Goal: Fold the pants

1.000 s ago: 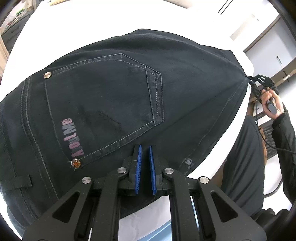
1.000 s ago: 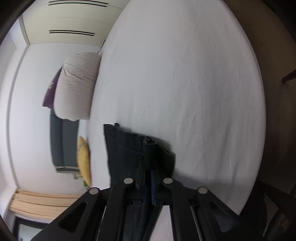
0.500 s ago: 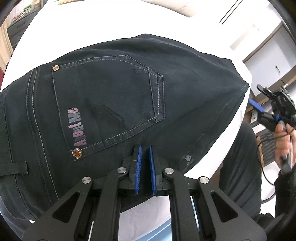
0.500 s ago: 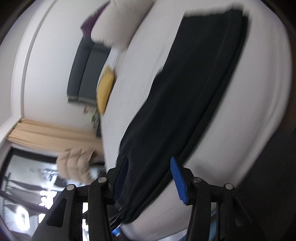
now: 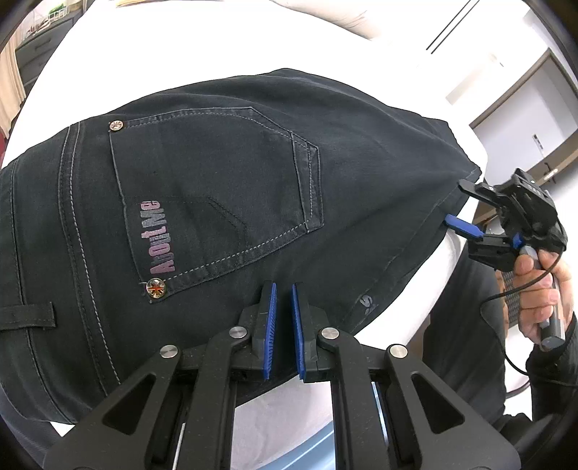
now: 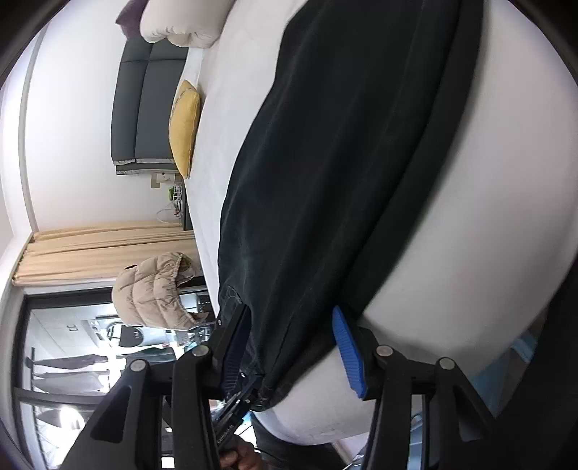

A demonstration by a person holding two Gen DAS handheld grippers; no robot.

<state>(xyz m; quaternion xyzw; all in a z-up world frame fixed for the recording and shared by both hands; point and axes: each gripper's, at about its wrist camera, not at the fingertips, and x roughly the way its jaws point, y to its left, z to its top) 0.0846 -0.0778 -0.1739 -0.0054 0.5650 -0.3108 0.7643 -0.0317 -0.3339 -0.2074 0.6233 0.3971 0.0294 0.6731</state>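
Note:
Black jeans (image 5: pixel 224 202) lie folded flat on the white bed (image 5: pixel 202 47), back pocket with pink lettering facing up. My left gripper (image 5: pixel 283 289) hovers over the jeans' near edge, its blue pads nearly together with a narrow gap and nothing between them. My right gripper (image 5: pixel 466 209) is at the jeans' right end, open, beside the hem. In the right wrist view the jeans (image 6: pixel 343 162) run away along the bed, and the right gripper (image 6: pixel 289 318) is open with the near end of the fabric lying between its jaws.
A white pillow (image 6: pixel 184 21), a grey sofa (image 6: pixel 144 108) with a yellow cushion (image 6: pixel 184 126), curtains (image 6: pixel 101 253) and a beige puffer jacket (image 6: pixel 151 293) lie beyond the bed. The bed's edge (image 5: pixel 426 303) is just right of my left gripper.
My right gripper let go of the jeans' hem and opened, then swung to look along the jeans. The jeans settled flat. My left gripper stayed put.

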